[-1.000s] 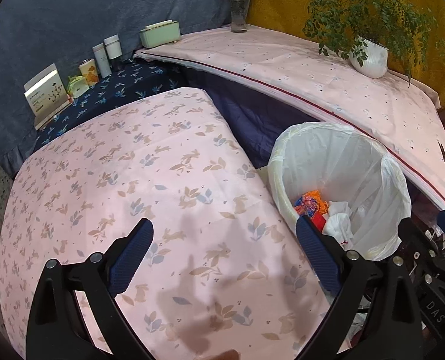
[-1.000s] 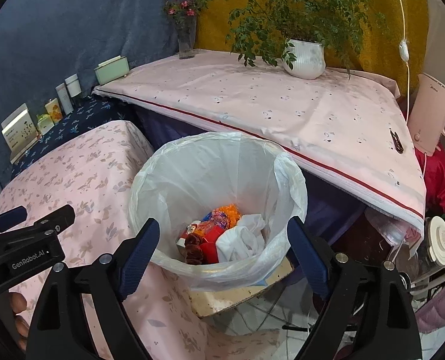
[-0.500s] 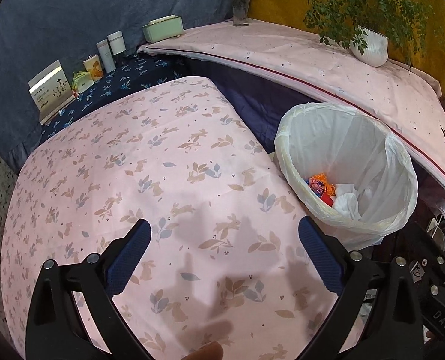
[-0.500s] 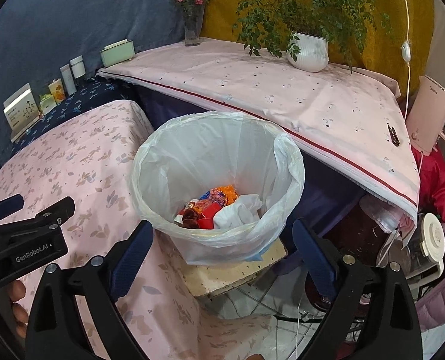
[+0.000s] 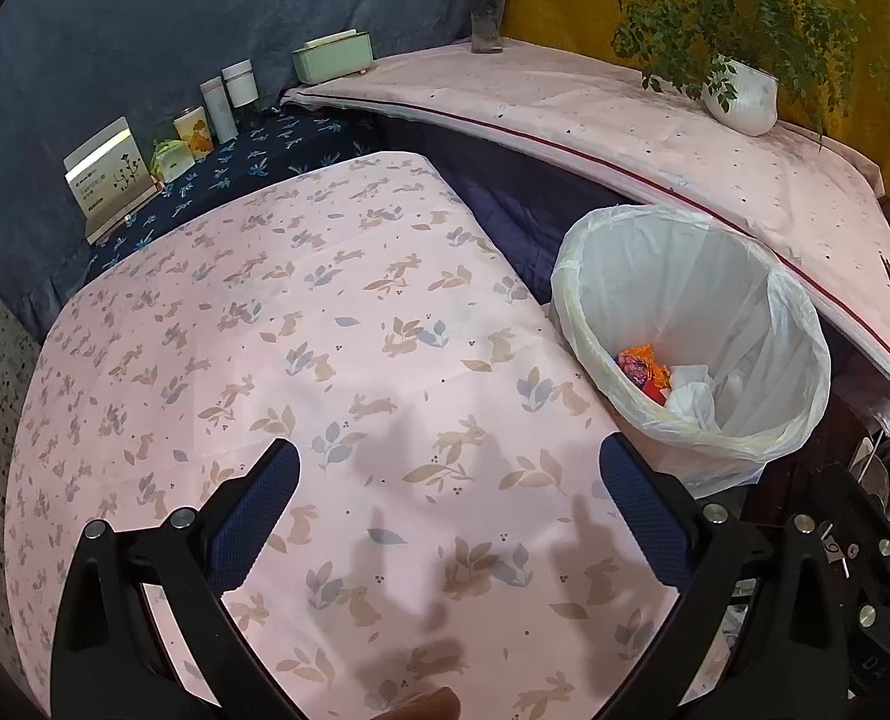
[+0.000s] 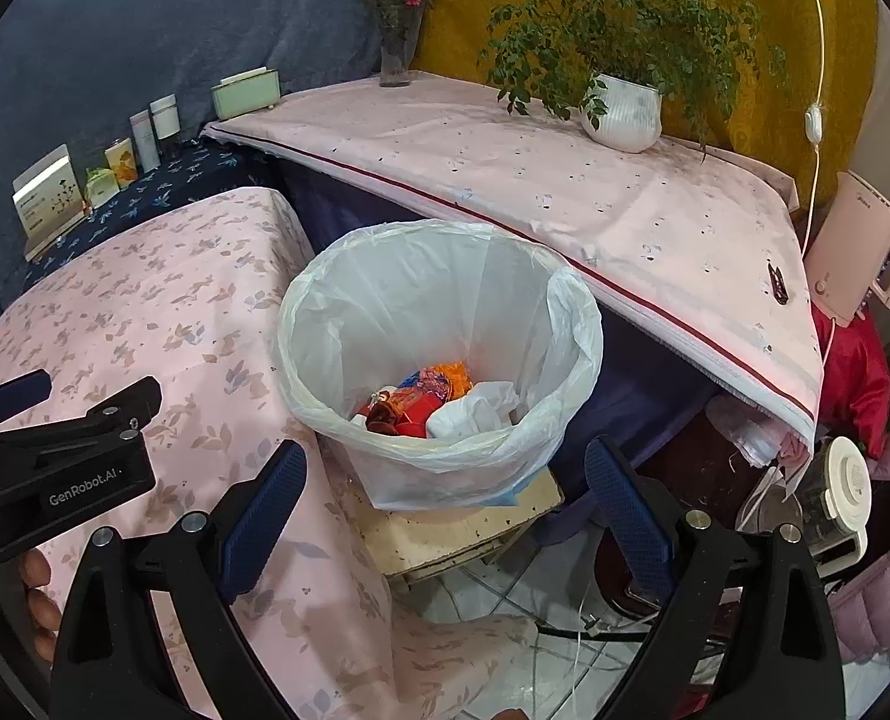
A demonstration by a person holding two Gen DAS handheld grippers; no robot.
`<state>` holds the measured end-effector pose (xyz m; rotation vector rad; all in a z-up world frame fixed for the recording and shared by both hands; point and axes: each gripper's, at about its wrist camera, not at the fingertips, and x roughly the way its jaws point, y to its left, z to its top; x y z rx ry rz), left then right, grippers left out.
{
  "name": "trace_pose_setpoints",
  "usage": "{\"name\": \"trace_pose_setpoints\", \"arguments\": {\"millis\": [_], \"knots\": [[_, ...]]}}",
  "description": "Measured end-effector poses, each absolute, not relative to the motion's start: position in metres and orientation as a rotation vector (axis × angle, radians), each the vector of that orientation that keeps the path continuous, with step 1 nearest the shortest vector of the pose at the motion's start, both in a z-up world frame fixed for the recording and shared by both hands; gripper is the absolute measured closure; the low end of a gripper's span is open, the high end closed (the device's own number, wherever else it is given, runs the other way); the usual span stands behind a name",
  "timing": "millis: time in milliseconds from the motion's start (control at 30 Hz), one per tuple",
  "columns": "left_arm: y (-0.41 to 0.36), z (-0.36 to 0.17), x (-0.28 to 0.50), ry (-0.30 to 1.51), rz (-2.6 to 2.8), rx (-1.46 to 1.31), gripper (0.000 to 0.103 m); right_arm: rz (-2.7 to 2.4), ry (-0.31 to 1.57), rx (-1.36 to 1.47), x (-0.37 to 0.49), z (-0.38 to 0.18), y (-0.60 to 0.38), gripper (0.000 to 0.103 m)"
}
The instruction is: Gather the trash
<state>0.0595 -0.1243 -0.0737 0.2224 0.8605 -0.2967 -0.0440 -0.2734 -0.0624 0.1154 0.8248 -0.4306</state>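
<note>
We hold both grippers wide apart and empty: our left gripper (image 5: 448, 513) hangs over the desk draped in a pink cloth printed with rabbits and leaves (image 5: 301, 324), and our right gripper (image 6: 445, 510) hangs just in front of the round bin lined with a translucent white plastic bag (image 6: 571, 324), which stands on a low cream stool (image 6: 463, 531) in the gap between this desk and the second desk under a pale pink cloth with a dark red stripe (image 6: 565, 192). The trash itself, a clump of orange and red wrappers (image 6: 430, 393) beside crumpled white tissue (image 6: 475, 411), lies at the bottom of that bin. We see no loose litter on either cloth, so we judge the collecting nearly or wholly done and the step in hand to be a check of the surfaces. To do it well, we should sweep the views slowly along the far edges, past the small boxes and bottles on the dark blue floral cloth (image 5: 247, 156), and keep our right gripper above the bag's rim so we do not snag the thin liner or tip the bin off its stool.
</note>
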Motion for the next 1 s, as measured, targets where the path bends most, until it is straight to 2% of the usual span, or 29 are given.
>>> {"name": "trace_pose_setpoints", "arguments": {"millis": [1000], "knots": [[-0.126,-0.052,0.046,0.864,-0.295,0.22,0.007,-0.447,0.795,0.08,-0.055,-0.04,-0.271,0.013]]}}
